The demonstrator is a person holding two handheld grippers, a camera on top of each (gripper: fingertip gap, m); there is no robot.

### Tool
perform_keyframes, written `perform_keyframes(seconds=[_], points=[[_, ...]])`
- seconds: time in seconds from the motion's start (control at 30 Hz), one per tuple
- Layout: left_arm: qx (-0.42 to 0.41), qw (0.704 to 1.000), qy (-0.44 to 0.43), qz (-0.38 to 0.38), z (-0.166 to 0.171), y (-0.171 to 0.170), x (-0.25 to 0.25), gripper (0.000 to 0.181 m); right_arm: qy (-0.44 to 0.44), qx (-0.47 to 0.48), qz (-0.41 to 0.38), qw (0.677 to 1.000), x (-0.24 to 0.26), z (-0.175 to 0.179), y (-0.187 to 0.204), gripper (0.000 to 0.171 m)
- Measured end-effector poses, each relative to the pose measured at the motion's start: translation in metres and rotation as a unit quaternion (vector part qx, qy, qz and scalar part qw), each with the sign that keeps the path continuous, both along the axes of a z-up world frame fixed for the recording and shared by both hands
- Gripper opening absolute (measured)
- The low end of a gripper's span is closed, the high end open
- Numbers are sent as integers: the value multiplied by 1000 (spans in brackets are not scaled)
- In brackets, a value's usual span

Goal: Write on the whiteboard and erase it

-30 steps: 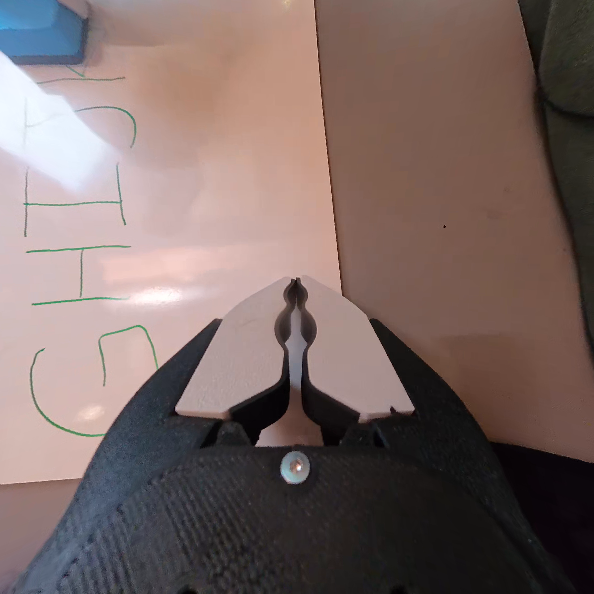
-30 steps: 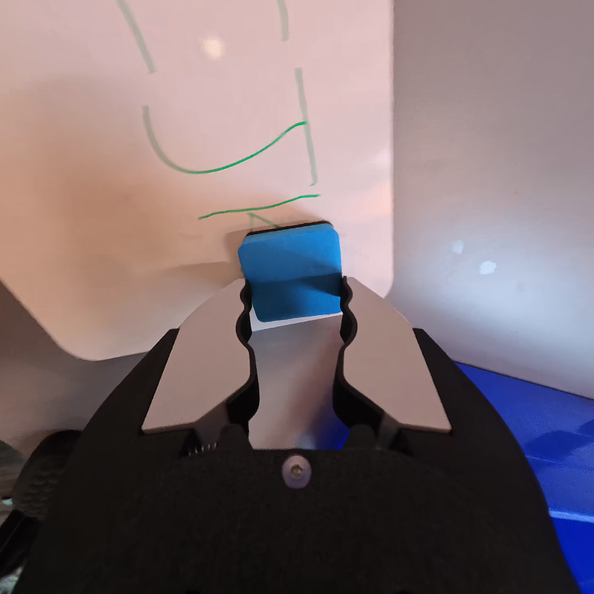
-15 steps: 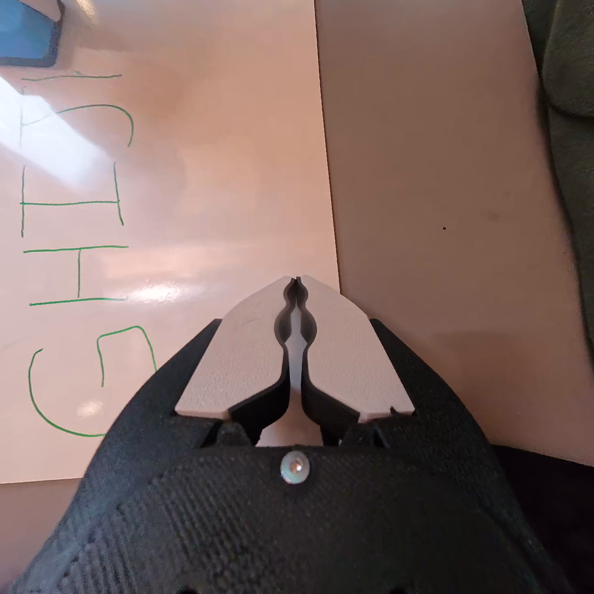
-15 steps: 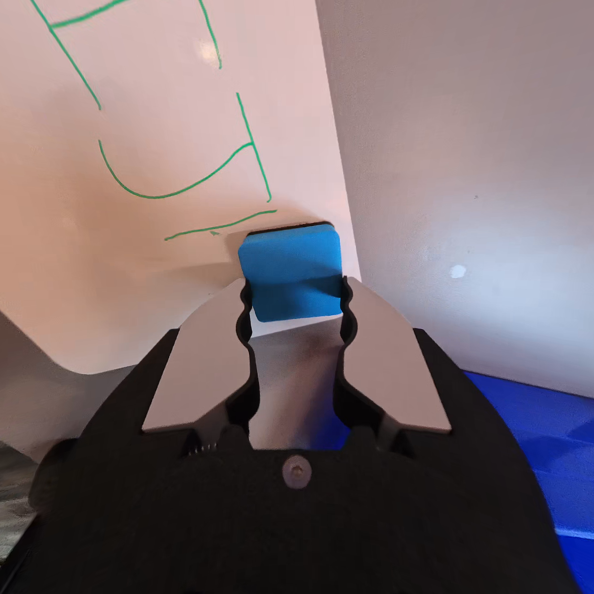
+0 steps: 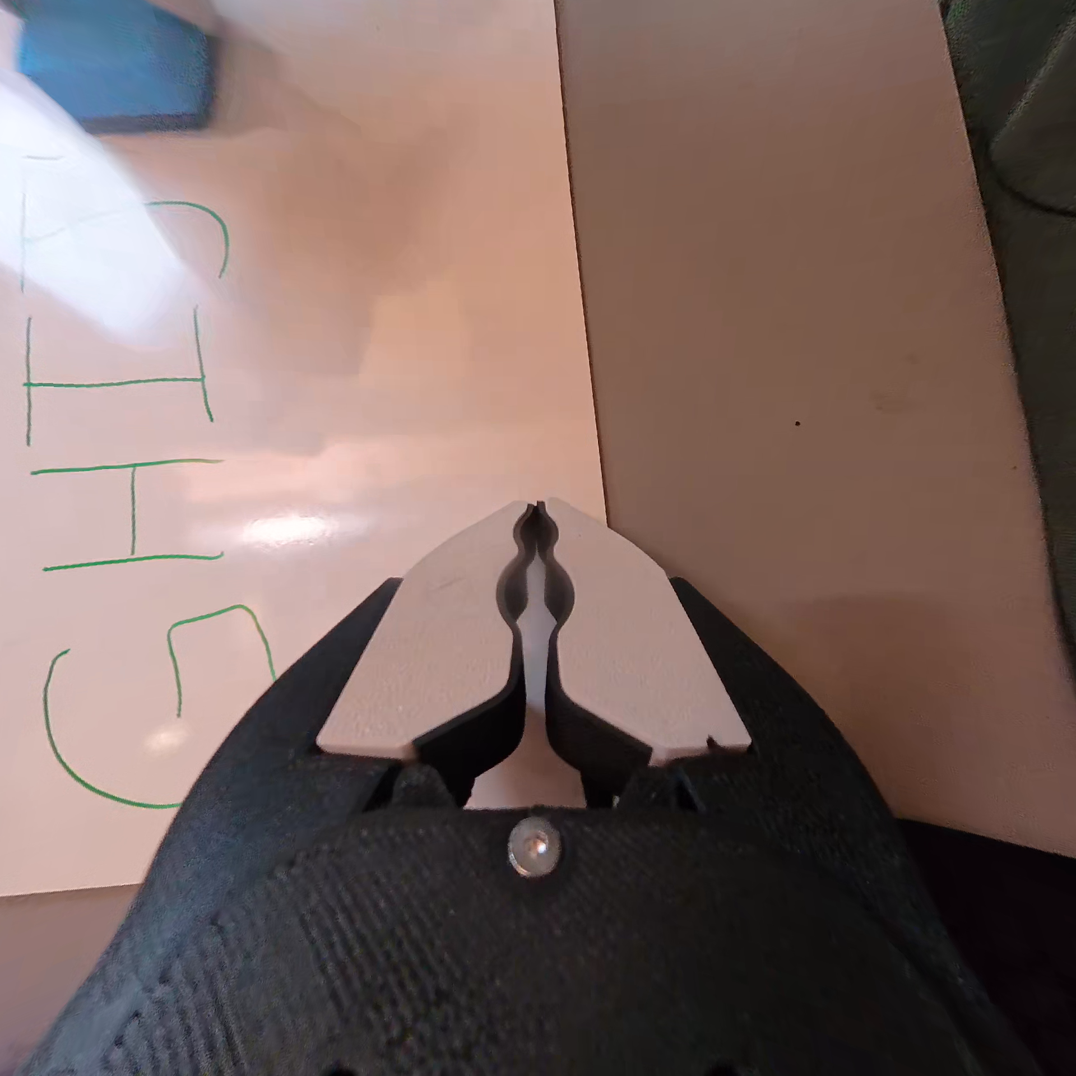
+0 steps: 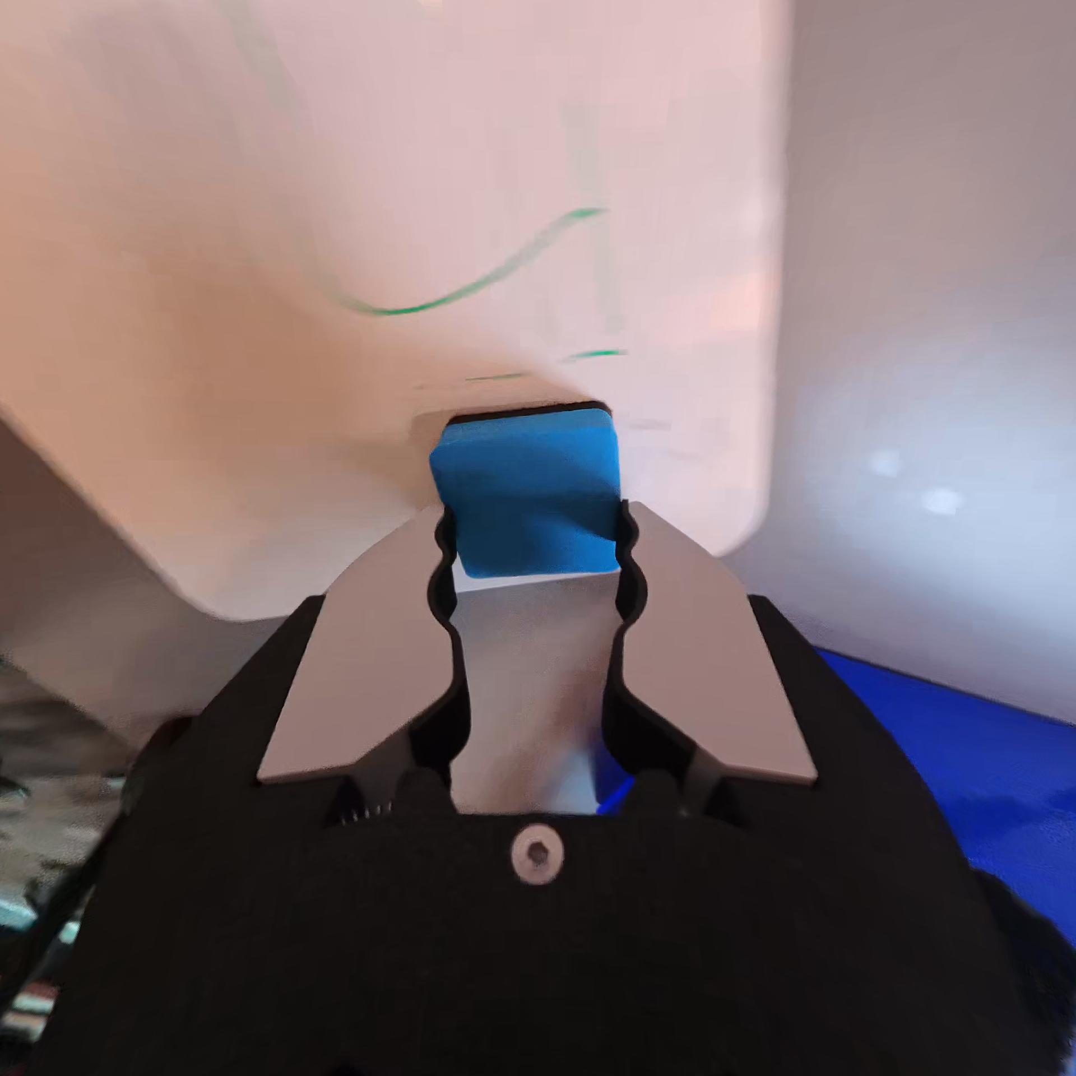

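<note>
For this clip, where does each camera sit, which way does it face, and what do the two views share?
Left wrist view: on the left gripper, looking along its shut fingers over the whiteboard edge and table; own black gripper body shows.
Right wrist view: on the right gripper, facing the whiteboard; its fingers clamp the blue eraser.
Shared: whiteboard, green writing, eraser.

A pale tabletop [image 5: 815, 349] lies right of the board; dark green fabric [image 5: 1025, 174] sits at its far right, a blue surface [image 6: 961, 757] nearby.
</note>
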State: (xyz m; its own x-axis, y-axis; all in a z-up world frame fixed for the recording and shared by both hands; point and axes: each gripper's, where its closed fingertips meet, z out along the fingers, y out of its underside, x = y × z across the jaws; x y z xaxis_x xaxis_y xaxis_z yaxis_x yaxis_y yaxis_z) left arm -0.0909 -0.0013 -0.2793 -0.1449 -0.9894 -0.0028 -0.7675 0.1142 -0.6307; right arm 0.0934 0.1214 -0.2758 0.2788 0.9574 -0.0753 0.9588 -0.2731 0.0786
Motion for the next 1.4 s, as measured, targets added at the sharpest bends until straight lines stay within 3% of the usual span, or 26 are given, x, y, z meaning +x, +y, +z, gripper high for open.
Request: perform_keyframes(seconds=[0.1, 0.17, 0.27, 0.37, 0.47, 0.53, 0.63, 0.73, 0.83, 0.93, 1.03, 1.13, 1.23, 1.33, 1.4], points=[[-2, 1000, -1, -5, 0, 0, 1, 0, 8, 5, 55, 998, -30, 0, -28, 54], [2, 1000, -2, -7, 0, 0, 1, 0, 25, 32, 24, 999, -45, -1, 3, 54], [6, 1000, -1, -6, 0, 0, 1, 0, 18, 35, -40, 998, -25, -1, 46, 54], [4, 1000, -3, -8, 0, 0, 1, 0, 0, -3, -7, 1000, -15, 0, 11, 53], [2, 1000, -1, -13, 0, 0, 1, 0, 9, -7, 51, 999, -52, 0, -19, 54], [4, 1000, -2, -16, 0, -1, 1, 0, 19, 25, 40, 999, -72, -1, 9, 54], [7, 1000, -3, -14, 0, -1, 1, 0, 4, 26, -27, 999, -49, -1, 51, 54], [6, 1000, -5, -16, 0, -1, 1, 0, -2, -9, -14, 1000, -29, 0, 16, 53], [11, 1000, -5, -24, 0, -2, 1, 0, 23, -19, 49, 998, -65, 0, -28, 53], [17, 999, -2, -28, 0, -3, 2, 0, 43, 31, 29, 998, -92, -1, 16, 54], [15, 1000, -5, -27, 0, -3, 1, 0, 34, 30, -33, 998, -67, -1, 53, 54], [12, 999, -7, -29, 0, -3, 1, 0, 3, -9, 6, 1000, -47, -1, 10, 53], [13, 999, -7, -32, 0, -4, 1, 0, -4, 1, 81, 997, -76, -1, -21, 54], [16, 999, -5, -32, 0, -4, 1, 0, 21, 31, 46, 998, -105, -1, 28, 54], [16, 999, -8, -30, 0, -4, 1, 0, 16, 31, 9, 999, -88, -1, 59, 54]])
